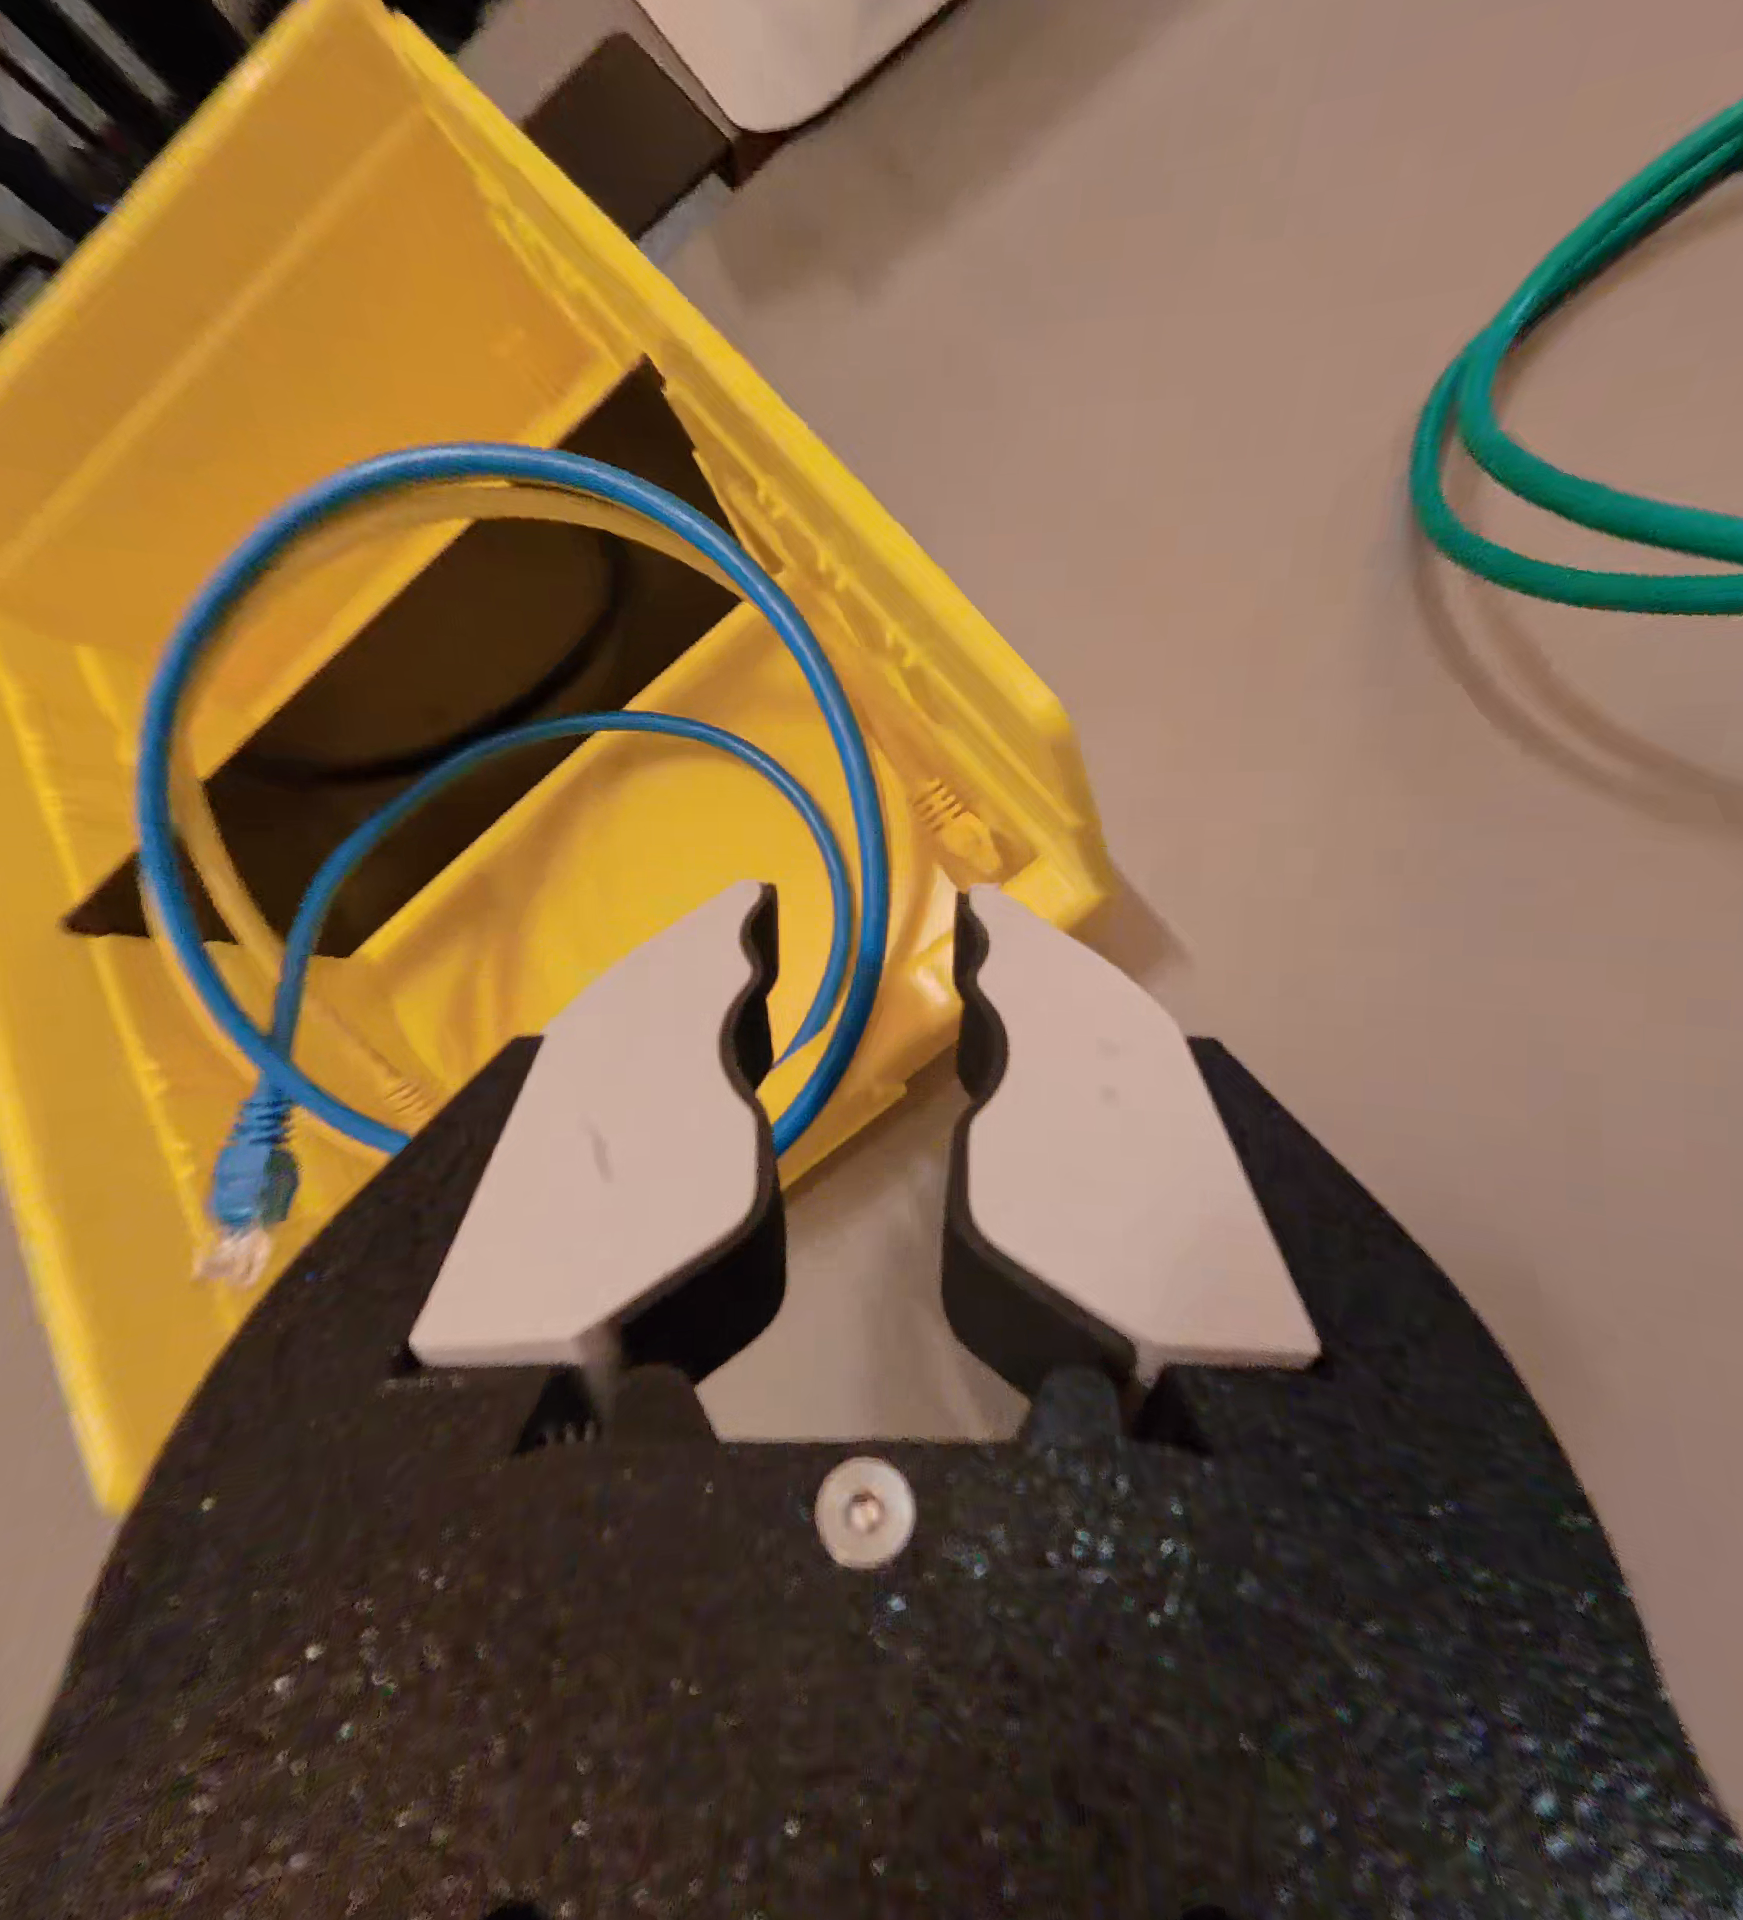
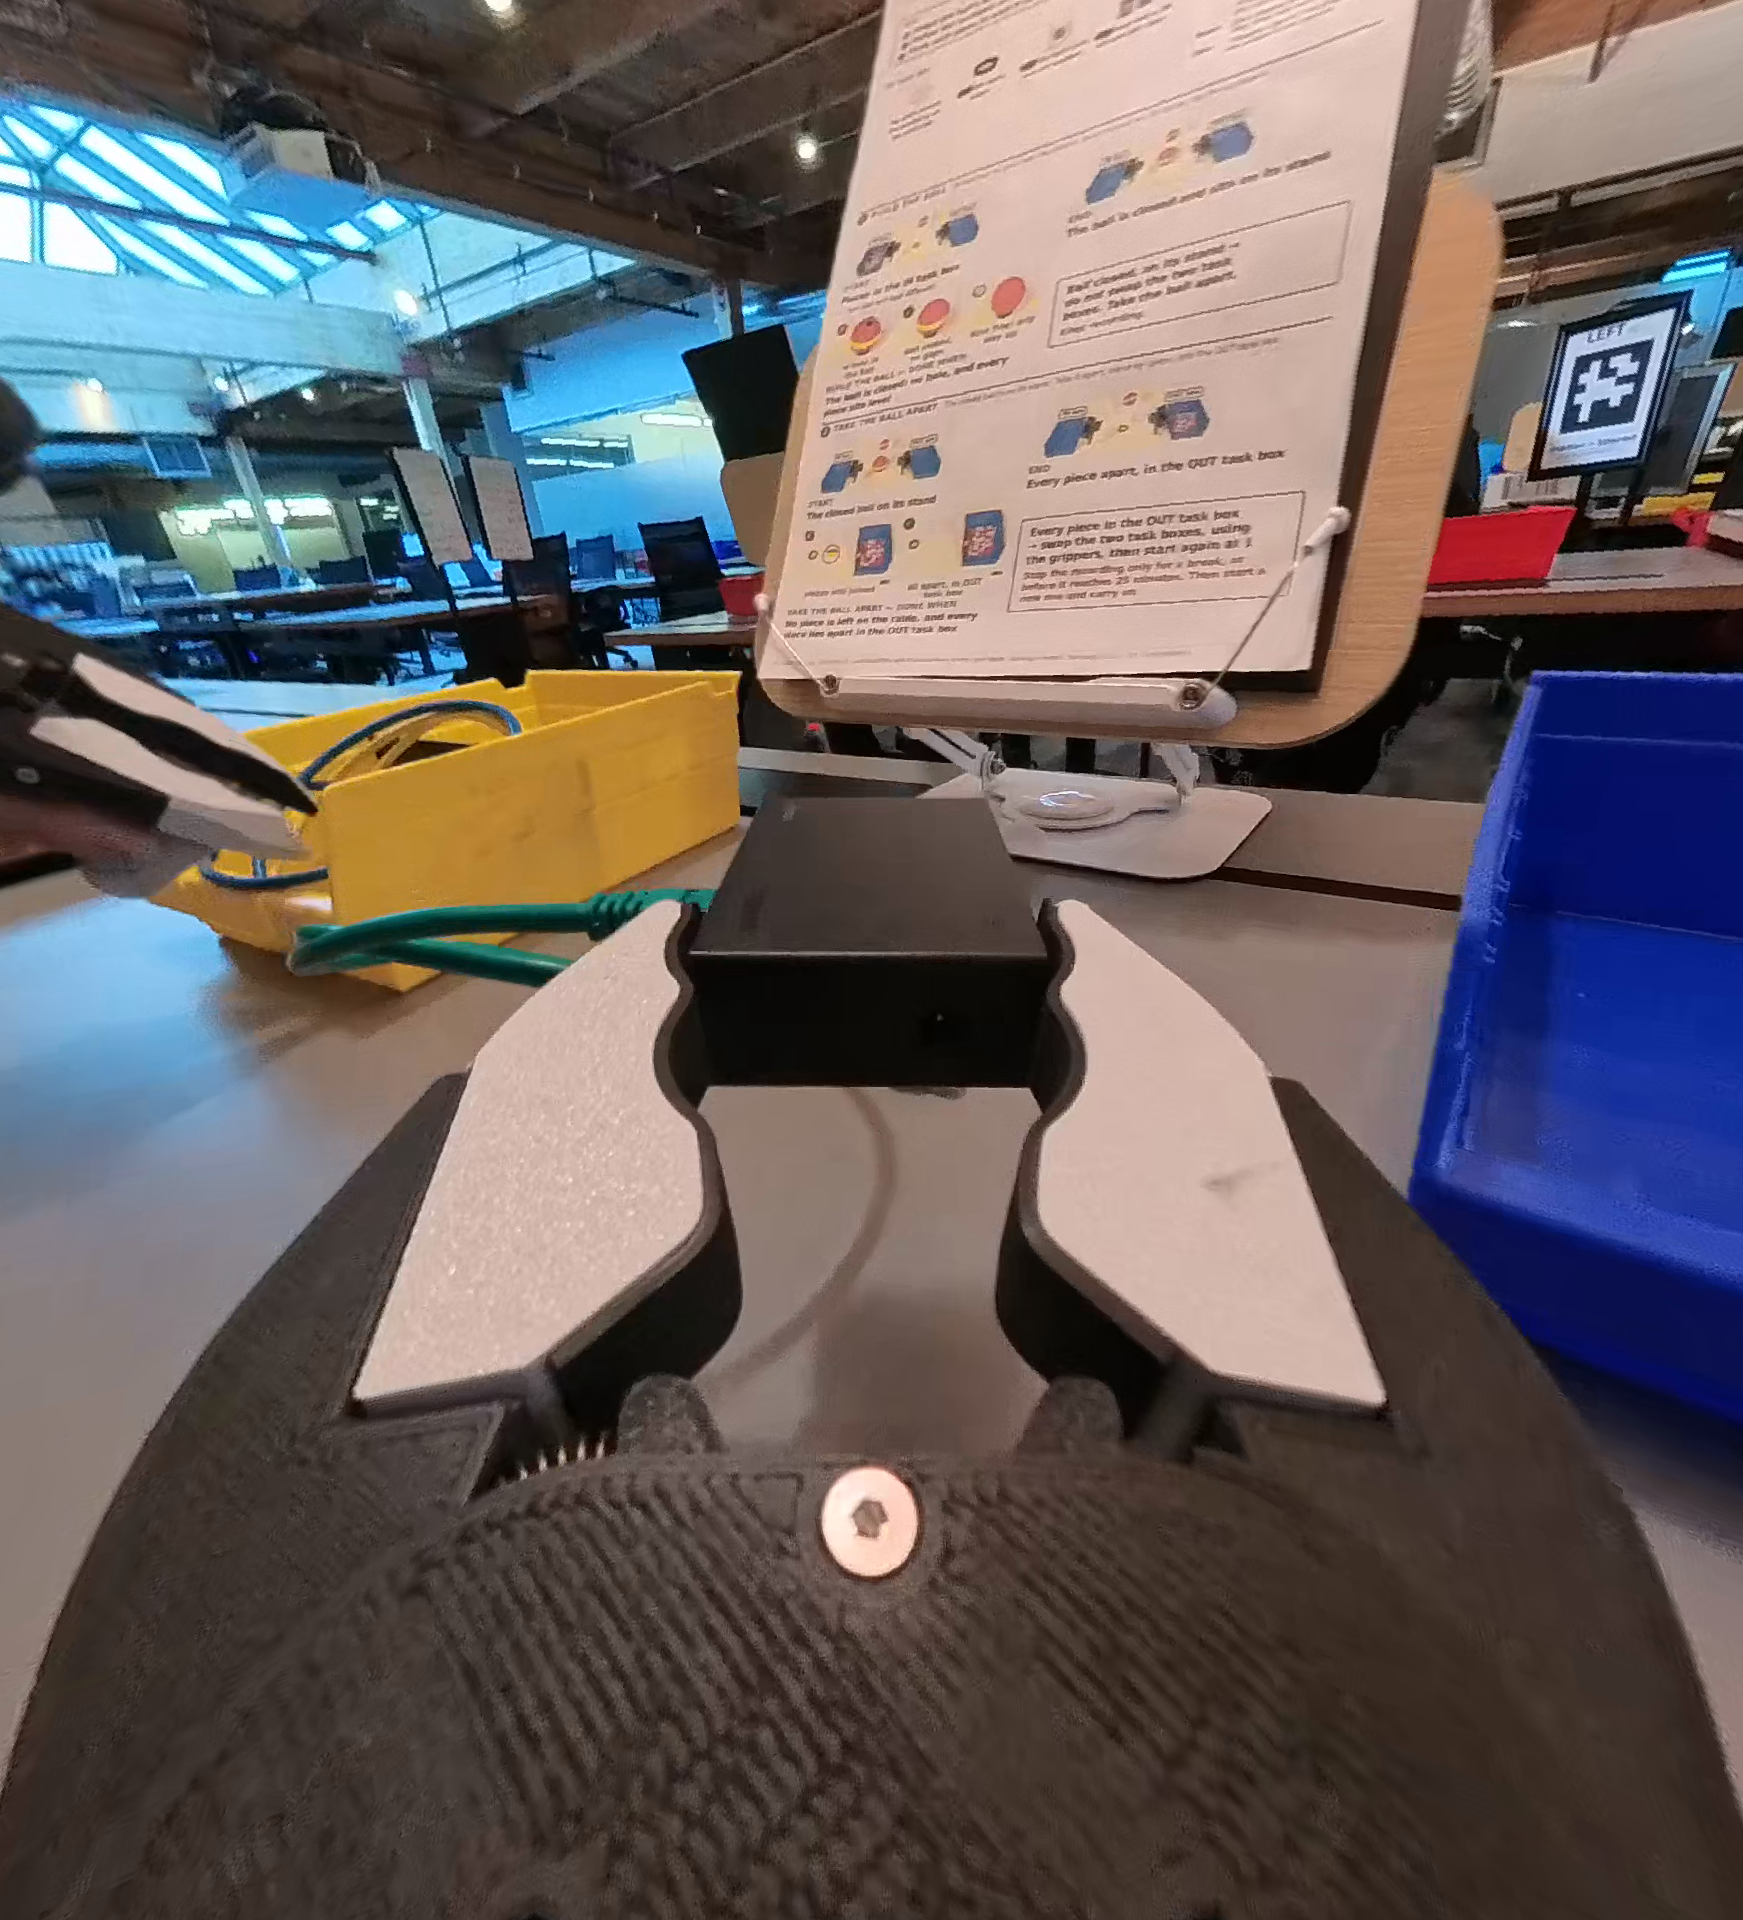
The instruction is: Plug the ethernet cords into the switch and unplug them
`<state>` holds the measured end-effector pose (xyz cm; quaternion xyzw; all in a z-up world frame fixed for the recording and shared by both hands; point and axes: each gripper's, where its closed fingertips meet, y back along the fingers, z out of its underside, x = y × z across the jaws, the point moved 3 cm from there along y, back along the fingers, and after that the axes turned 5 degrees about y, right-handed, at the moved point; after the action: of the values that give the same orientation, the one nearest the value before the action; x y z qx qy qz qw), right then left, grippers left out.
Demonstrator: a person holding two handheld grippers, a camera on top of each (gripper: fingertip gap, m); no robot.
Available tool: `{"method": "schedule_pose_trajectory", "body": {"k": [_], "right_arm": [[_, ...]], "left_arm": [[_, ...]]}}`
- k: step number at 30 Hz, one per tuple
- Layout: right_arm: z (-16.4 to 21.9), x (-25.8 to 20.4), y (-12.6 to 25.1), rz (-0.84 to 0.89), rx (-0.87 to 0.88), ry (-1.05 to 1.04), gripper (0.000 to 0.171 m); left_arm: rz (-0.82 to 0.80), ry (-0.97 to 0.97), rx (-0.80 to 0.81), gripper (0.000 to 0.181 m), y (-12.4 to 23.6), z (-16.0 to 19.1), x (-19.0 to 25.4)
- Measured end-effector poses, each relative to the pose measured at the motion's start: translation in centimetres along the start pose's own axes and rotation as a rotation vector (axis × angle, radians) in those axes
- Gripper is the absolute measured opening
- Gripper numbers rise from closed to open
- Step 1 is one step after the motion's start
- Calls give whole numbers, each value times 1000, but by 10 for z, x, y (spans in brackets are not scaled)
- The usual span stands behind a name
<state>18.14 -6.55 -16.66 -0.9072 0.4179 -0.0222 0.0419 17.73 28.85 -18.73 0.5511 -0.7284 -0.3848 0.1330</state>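
Black boxy switch [image 2: 865, 951] clamped by right gripper [image 2: 867, 987]; left gripper [image 1: 865, 935] gapes over coiled blue cord [image 1: 493, 790].

Yellow plastic bin [image 1: 347, 343] holds a coiled blue round cable [image 1: 514, 468]. Green round cable [image 1: 1573, 520] lies on the beige desk [image 1: 1262, 312]. Black box-shaped switch [image 2: 867, 935]; solid blue plastic bin [image 2: 1656, 1039].

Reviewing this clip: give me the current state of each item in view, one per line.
left gripper: open, empty, above the bin.
right gripper: shut on the switch.
switch: on the table.
blue cord: coiled in the yellow bin, unplugged.
green cord: on the table, reaching the switch's left side.
yellow bin: upright.
blue bin: appears empty.
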Motion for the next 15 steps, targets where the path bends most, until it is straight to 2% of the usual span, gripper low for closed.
{"method": "schedule_pose_trajectory", "body": {"k": [5,7,8,12,15], "right_arm": [[0,-8,-1,-17,-8,61,61],[0,-8,0,-15,-5,63,61],[0,-7,0,-11,0,60,61],[-2,-2,2,-3,17,21,61],[-2,0,3,-4,27,-1,61]], "left_arm": [[0,21,-96,26,-27,7,-6],[-15,27,-90,5,-30,4,-8],[-27,32,-58,5,-27,-1,-9],[-160,8,132,5,13,-36,-14],[-212,-97,358,5,67,-76,-1]]}}
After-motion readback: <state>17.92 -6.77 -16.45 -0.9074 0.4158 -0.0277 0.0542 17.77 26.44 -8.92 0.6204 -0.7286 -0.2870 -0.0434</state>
